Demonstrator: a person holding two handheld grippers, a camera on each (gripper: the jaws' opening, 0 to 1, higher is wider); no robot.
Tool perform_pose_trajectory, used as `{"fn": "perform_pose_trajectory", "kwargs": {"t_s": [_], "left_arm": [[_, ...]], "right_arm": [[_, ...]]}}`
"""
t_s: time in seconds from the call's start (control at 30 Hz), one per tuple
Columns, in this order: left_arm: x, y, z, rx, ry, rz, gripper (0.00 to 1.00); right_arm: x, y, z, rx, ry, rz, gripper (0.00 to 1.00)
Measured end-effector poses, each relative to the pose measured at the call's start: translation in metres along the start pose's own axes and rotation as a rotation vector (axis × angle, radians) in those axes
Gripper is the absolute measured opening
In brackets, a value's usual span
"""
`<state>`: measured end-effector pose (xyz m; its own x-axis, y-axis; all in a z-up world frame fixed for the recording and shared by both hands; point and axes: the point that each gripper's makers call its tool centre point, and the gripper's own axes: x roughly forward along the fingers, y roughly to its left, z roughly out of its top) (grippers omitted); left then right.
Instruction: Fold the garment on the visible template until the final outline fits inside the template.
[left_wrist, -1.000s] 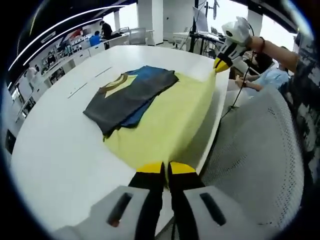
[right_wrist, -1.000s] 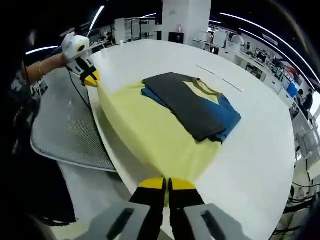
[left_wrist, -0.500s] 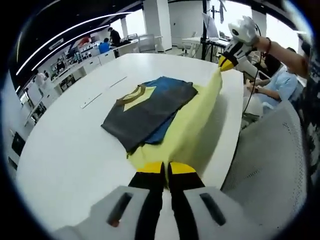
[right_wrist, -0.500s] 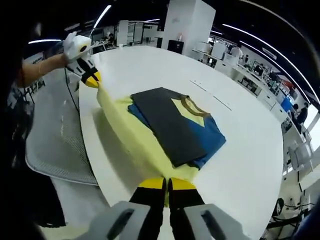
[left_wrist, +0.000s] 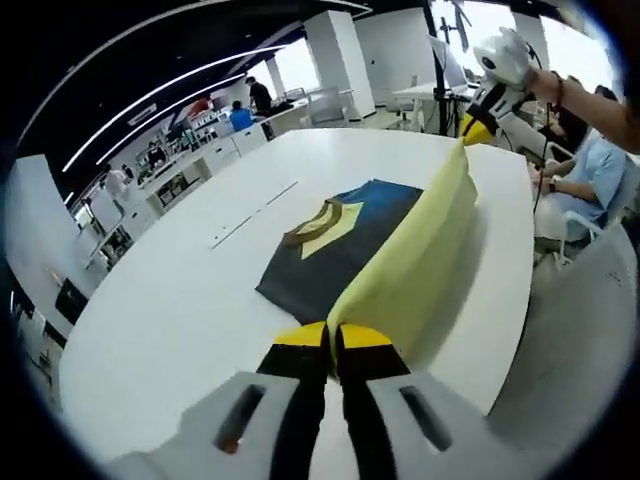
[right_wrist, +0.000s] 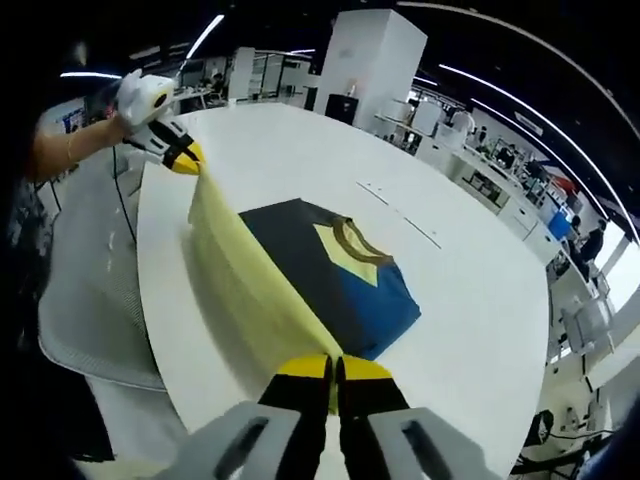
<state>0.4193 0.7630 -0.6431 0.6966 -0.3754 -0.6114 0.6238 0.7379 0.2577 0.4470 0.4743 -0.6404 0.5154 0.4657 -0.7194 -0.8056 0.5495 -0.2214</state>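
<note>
left gripper (left_wrist: 332, 335) and right gripper (right_wrist: 333, 368) each clamped on raised yellow fabric hem (left_wrist: 415, 245) above folded grey-blue garment (left_wrist: 335, 240). judged mid-fold; next, carry hem across, lay flat.

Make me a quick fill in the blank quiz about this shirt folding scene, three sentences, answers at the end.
1. The lifted part of the garment stretched between the two tongs is ______ in colour.
2. The left tongs are ______ on a corner of that lifted fabric, as are the right tongs.
3. The folded dark part with the brown collar lies on a ______ table.

Missing words: yellow; shut; white
</note>
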Motion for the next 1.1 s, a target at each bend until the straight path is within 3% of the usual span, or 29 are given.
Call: {"fn": "perform_pose_trajectory", "kwargs": {"t_s": [0.13, 0.47, 0.67, 1.1], "left_arm": [[0.004, 0.014, 0.012, 0.012, -0.016, 0.049, 0.00], [0.016, 0.038, 0.035, 0.037, -0.049, 0.101, 0.00], [0.023, 0.053, 0.043, 0.056, -0.045, 0.146, 0.00], [0.048, 0.081, 0.059, 0.075, -0.052, 0.216, 0.00]], "right_arm": [[0.003, -0.012, 0.010, -0.011, -0.010, -0.028, 0.00], [0.007, -0.037, 0.024, -0.016, -0.028, -0.092, 0.00], [0.013, -0.051, 0.040, -0.015, -0.054, -0.114, 0.00], [0.038, -0.086, 0.055, -0.029, -0.029, -0.174, 0.00]]}}
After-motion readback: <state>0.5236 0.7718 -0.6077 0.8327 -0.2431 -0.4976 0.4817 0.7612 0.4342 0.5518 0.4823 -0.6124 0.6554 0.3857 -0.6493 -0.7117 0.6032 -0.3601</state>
